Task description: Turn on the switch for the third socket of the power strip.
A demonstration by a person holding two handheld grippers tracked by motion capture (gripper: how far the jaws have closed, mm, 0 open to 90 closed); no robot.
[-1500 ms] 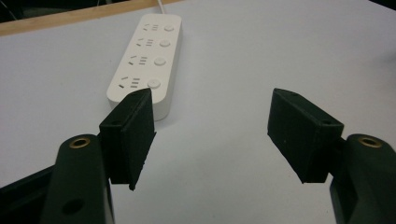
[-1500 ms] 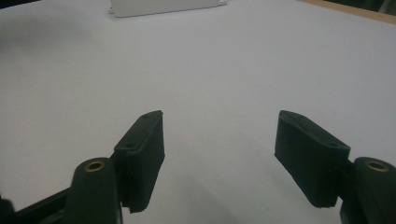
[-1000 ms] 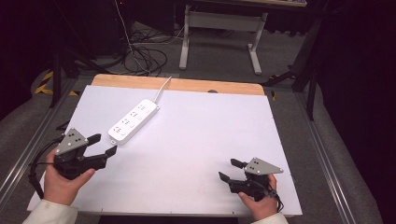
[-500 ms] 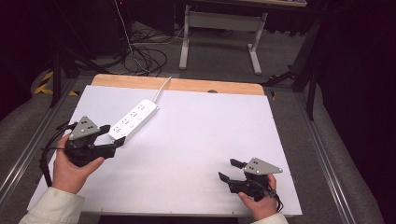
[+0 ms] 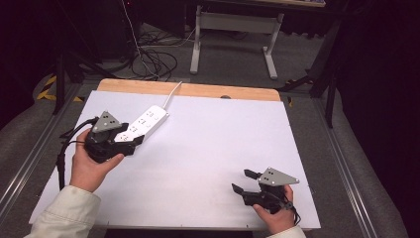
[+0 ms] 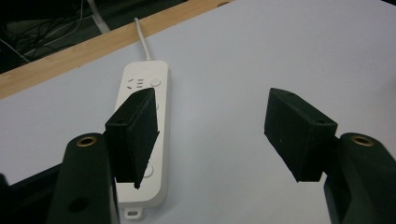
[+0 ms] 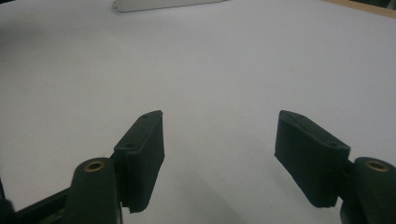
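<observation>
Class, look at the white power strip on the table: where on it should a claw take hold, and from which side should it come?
Probably across the narrow width of the power strip, at its near end, coming down from above. The strip lies flat, long and slim, so only its two long edges fit between open jaws. The left claw hangs open, one jaw already over that end; the cord leaves the far end.

Both grippers are black, the left gripper (image 5: 131, 142) and right gripper (image 5: 244, 181) each topped by a grey three-cornered plate with small holes. Brass-ringed screw holes sit behind the blocky fingers (image 6: 133, 130). Pale cream sleeves (image 5: 64, 213) cover the forearms; a black cable (image 5: 62, 158) trails left.
</observation>
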